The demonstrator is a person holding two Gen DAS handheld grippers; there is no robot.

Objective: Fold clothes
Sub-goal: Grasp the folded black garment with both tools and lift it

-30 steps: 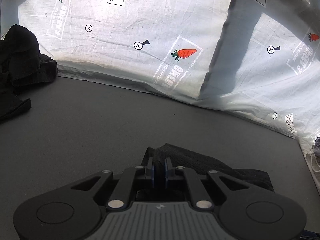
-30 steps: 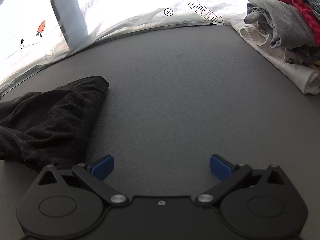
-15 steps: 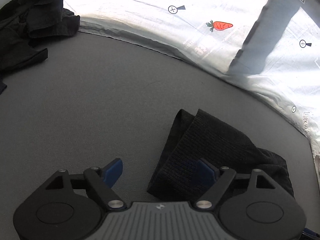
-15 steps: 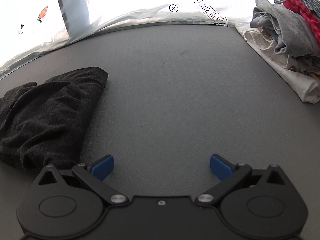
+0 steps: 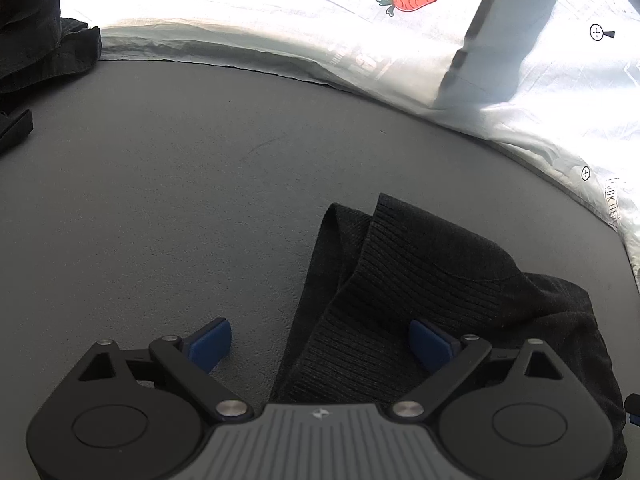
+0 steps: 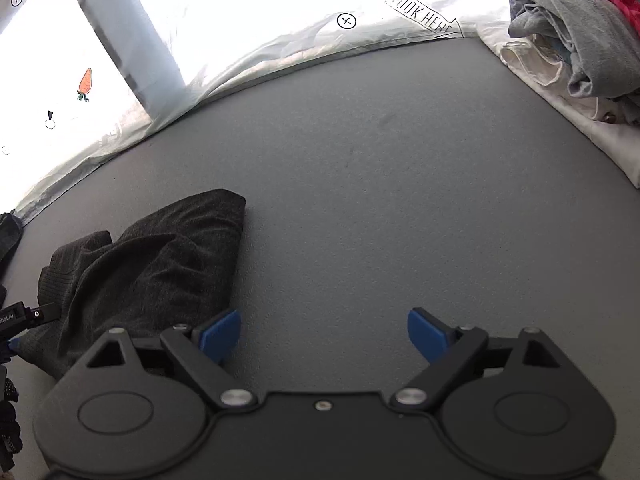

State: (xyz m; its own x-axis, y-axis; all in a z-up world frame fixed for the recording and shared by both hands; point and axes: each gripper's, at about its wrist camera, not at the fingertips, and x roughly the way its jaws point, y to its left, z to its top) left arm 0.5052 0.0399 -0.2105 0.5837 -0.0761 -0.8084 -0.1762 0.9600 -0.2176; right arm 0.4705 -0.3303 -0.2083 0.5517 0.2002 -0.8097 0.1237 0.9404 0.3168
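Note:
A black knitted garment lies loosely folded on the grey table surface, its ribbed hem toward the camera. My left gripper is open just above it; the ribbed edge lies between the blue fingertips, untouched by either. In the right wrist view the same garment lies bunched at the lower left. My right gripper is open over bare grey surface just right of it, holding nothing. Part of the left gripper's body shows at the left edge.
A dark pile of clothes sits at the table's far left. A stack of grey, white and red clothes sits at the far right. A white printed sheet with carrots and markers lines the back edge.
My left gripper opened and let go of the black garment, then drew back slightly; the garment now lies flat on the table. The right gripper moved closer to the garment's right side.

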